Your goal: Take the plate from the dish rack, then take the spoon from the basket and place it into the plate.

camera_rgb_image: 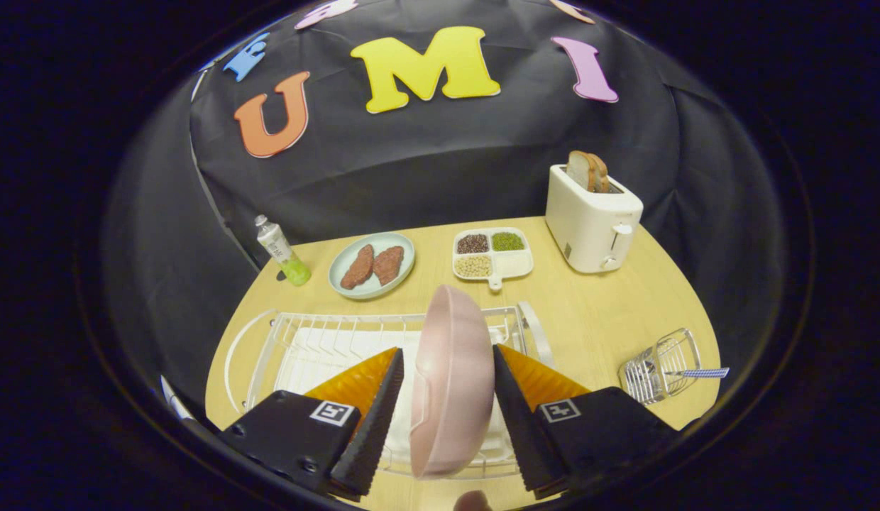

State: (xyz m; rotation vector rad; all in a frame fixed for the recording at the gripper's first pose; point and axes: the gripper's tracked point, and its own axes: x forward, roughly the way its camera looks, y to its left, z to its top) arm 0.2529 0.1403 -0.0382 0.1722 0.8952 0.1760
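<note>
At lower centre the gripper straddles the pink plate, upright on edge over the rack; grip uncertain. Wooden table, toaster upper right, basket with spoon right.

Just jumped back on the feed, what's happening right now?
The handheld tongs are around the pink plate, which stands on edge over the white dish rack; one finger sits on each side of it, but contact isn't clear. The spoon lies in the wire basket beyond the right finger, untouched. Further back are a plate of patties, a divided dish, a bottle and a toaster.
</note>
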